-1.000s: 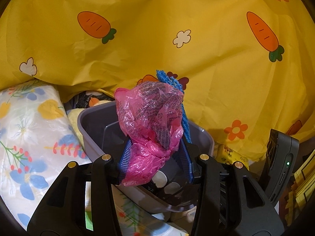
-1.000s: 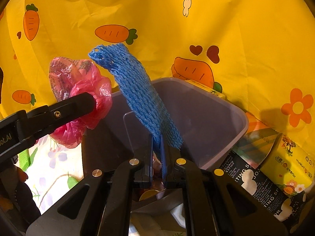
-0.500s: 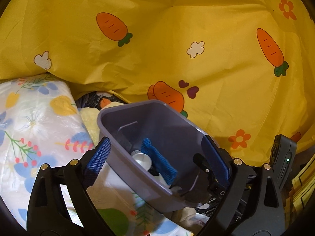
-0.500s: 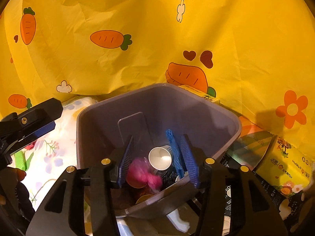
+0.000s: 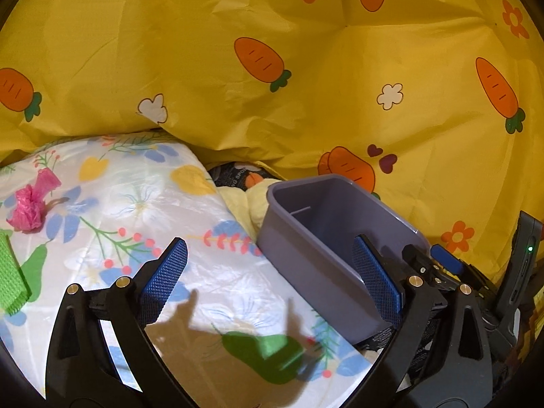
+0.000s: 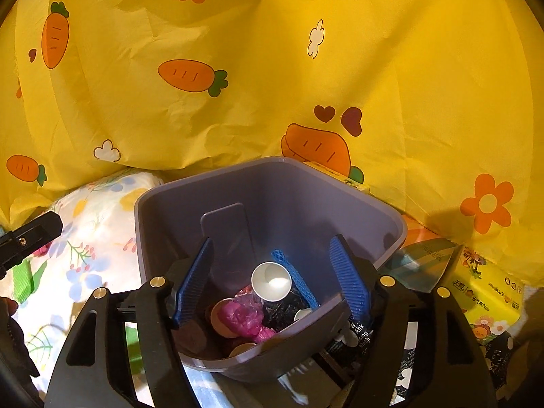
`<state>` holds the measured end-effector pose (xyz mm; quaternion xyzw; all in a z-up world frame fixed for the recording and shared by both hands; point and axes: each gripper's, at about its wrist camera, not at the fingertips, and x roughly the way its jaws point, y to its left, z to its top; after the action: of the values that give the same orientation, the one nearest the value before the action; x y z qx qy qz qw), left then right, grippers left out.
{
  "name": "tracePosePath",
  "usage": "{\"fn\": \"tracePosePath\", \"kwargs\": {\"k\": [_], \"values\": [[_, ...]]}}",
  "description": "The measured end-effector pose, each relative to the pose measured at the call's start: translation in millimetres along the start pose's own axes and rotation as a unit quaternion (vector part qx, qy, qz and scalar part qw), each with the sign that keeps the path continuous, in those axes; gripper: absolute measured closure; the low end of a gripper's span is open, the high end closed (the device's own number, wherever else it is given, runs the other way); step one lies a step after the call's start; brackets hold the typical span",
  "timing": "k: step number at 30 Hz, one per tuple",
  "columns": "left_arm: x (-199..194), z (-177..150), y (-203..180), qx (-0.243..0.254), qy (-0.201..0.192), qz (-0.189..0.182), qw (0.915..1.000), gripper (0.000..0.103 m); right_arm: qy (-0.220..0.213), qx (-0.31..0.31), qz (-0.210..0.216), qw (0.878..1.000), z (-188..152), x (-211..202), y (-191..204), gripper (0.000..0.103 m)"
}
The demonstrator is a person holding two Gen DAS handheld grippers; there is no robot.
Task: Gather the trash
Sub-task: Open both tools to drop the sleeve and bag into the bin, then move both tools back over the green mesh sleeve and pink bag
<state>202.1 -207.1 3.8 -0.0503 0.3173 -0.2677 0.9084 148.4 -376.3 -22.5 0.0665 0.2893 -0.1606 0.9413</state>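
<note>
A grey-purple bin (image 6: 272, 183) sits below my right gripper (image 6: 270, 244), whose jaws are opening with nothing pressed between them. In the bin lie a pink plastic bag (image 6: 243, 318), a blue foam net (image 6: 295, 277), a white cup (image 6: 271, 280) and other scraps. My left gripper (image 5: 268, 244) hangs over the floral cloth (image 5: 136, 204), left of the bin (image 5: 340, 210); its jaws are opening wide and hold nothing. Another crumpled pink bag (image 5: 30, 204) lies on the cloth at far left, with a green foam piece (image 5: 10, 278) at the left edge.
A yellow carrot-print sheet (image 5: 272, 68) rises behind everything. A pale yellow cloth (image 5: 251, 197) and a dark packet are wedged between floral cloth and bin. Right of the bin lie a yellow tissue pack (image 6: 489, 292) and black printed packets (image 6: 360, 336).
Both grippers opened: the pink bag and the blue net dropped into the bin. My left gripper then swung left, away from the bin and over the floral cloth.
</note>
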Motion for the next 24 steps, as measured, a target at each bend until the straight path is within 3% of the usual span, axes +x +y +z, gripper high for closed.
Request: {"fn": "tracePosePath", "kwargs": {"k": [14,20,24], "values": [[-44.6,-20.8,53.9,-0.013,-0.013,0.063,0.9979,0.007,-0.02,-0.022,-0.004,1.0,-6.2,-20.7,29.3,0.028],[-65.6,-34.0,92.4,-0.026,-0.012,0.11,0.9935,0.007,-0.024,-0.039,0.025,0.999,-10.8,-28.7,58.2,0.028],[-82.0,-43.2,130.5,-0.046,-0.009,0.159,0.9861,0.007,-0.014,-0.061,0.055,0.996,-16.9,-28.4,89.7,0.027]]}}
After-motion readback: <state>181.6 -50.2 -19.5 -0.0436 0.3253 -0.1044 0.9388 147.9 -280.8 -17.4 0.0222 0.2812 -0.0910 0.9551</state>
